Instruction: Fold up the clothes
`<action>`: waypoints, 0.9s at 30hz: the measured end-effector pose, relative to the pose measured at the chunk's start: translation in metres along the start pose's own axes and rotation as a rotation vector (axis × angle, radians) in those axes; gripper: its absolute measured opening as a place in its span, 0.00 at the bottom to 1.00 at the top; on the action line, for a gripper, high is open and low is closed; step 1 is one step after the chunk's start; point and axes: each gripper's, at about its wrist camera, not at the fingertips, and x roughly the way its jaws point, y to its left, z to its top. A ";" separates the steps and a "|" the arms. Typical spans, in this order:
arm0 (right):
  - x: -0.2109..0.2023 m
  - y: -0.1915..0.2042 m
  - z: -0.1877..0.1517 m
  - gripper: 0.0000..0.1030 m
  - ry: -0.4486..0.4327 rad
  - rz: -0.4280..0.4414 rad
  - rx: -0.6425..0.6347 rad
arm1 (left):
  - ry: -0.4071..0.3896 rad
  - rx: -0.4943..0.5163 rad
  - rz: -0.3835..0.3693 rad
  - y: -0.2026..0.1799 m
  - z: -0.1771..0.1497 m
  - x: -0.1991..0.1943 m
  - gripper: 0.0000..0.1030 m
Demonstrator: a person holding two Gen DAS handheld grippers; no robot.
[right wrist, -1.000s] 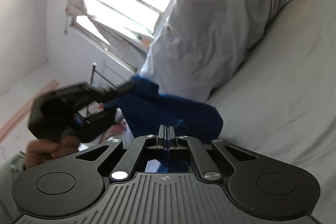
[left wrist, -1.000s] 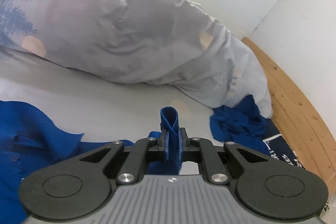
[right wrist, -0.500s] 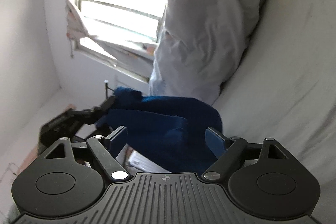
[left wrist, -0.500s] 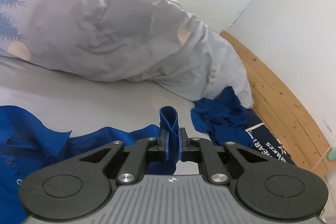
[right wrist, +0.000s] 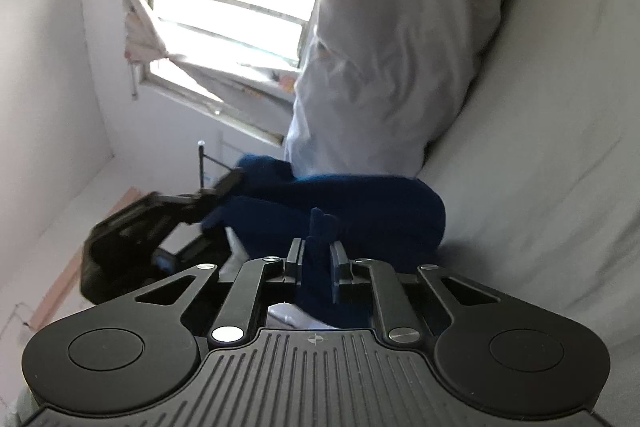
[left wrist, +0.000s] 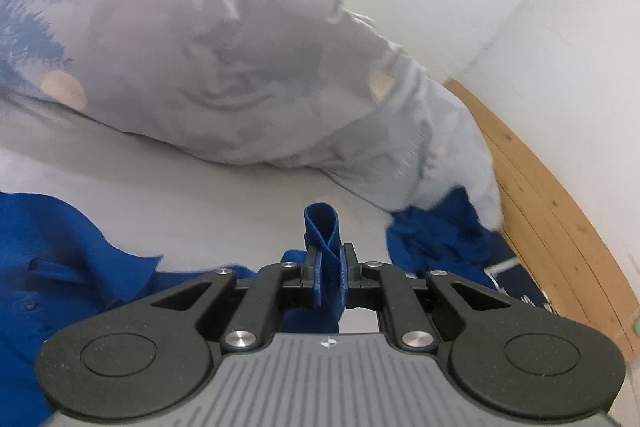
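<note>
A blue polo shirt (left wrist: pixel 52 259) lies on the white bed sheet (left wrist: pixel 224 195), its collar at the left in the left wrist view. My left gripper (left wrist: pixel 326 263) is shut on a folded edge of the shirt, which sticks up between the fingers. In the right wrist view my right gripper (right wrist: pixel 316 259) is shut on another fold of the blue shirt (right wrist: pixel 360 211), which stretches across to the left gripper (right wrist: pixel 168 211) at the left.
A rumpled grey duvet with blue tree print (left wrist: pixel 224 67) lies behind the shirt. More blue clothing (left wrist: pixel 444 239) is bunched at its right end. A wooden bed frame (left wrist: pixel 560 211) runs along the white wall. A window (right wrist: pixel 224 27) shows beyond the duvet.
My right gripper opened half a second ago and has now shut again on a fold of the blue shirt. My left gripper has kept its hold and shifted slightly.
</note>
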 end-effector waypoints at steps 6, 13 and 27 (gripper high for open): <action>-0.042 0.009 0.016 0.13 -0.084 -0.037 -0.038 | -0.014 -0.046 0.011 -0.008 0.004 0.035 0.11; -0.096 0.002 0.040 0.09 -0.167 -0.107 -0.021 | 0.056 -0.039 0.031 -0.052 -0.014 0.124 0.11; -0.121 -0.019 0.058 0.43 -0.133 -0.432 -0.019 | -0.012 0.114 0.188 -0.074 -0.032 0.179 0.74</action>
